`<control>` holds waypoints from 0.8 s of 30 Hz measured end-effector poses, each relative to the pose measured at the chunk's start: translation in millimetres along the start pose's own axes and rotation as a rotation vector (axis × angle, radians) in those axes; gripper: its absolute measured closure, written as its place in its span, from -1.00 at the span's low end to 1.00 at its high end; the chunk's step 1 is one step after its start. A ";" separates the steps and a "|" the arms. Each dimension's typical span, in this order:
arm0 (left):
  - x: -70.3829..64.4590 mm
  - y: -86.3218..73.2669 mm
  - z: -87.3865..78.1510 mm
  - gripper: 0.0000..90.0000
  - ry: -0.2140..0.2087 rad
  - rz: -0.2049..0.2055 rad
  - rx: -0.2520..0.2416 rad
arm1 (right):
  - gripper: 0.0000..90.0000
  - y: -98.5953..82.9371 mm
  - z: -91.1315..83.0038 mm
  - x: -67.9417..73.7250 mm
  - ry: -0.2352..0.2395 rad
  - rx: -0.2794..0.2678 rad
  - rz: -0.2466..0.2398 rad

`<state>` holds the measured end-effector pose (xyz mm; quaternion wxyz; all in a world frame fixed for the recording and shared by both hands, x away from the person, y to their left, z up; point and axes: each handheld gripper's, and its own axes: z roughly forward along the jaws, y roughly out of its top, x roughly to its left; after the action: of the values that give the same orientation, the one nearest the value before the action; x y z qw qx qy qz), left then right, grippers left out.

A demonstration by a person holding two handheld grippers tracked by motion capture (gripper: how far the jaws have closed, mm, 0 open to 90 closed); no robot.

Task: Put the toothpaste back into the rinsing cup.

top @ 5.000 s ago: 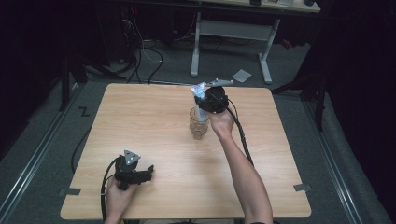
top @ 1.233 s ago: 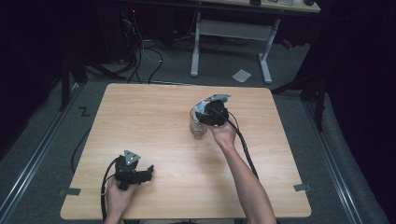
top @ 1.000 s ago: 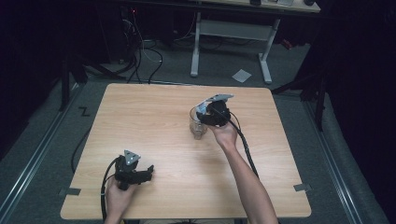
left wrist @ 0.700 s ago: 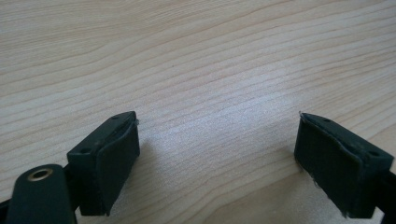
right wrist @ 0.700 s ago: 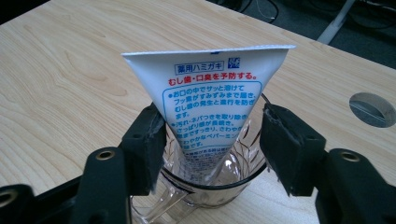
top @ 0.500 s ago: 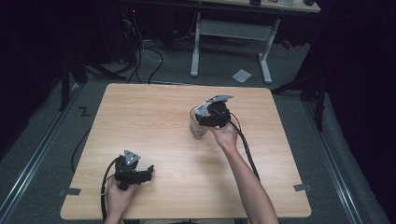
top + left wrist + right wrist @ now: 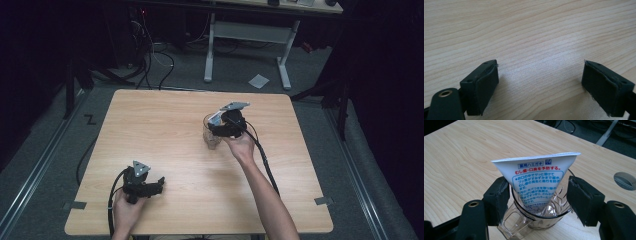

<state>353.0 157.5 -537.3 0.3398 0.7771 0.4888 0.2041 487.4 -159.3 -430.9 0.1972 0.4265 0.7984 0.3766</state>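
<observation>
one wooden tabletop (image 7: pixel 165 130). two grippers: the left gripper (image 7: pixel 540 87) has its fingers spread over bare wood; the right gripper (image 7: pixel 537 200) has its fingers apart, flanking one clear glass mug (image 7: pixel 541 216) with one toothpaste tube (image 7: pixel 537 180) standing inside.

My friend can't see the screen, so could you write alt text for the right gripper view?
A white toothpaste tube with blue and red Japanese print stands, crimped end up, in a clear glass mug on a light wooden table. The right hand-held gripper has its two black jaws open on either side of the mug's rim, gripping nothing.
</observation>
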 end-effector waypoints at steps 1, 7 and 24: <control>0.0 0.0 0.0 -0.68 0.000 0.000 0.000 | -0.22 0.0 -0.6 0.2 0.002 -0.004 0.002; 0.0 0.0 0.0 -0.68 0.000 0.000 0.000 | -0.23 0.5 -6.4 0.3 0.006 -0.017 0.002; 0.0 0.0 0.0 -0.68 0.000 0.000 0.000 | -0.21 3.6 -35.5 -2.9 0.016 -0.090 0.015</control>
<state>352.9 157.5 -537.3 0.3397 0.7771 0.4890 0.2038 468.4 -175.8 -405.5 0.2068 0.4201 0.7790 0.4169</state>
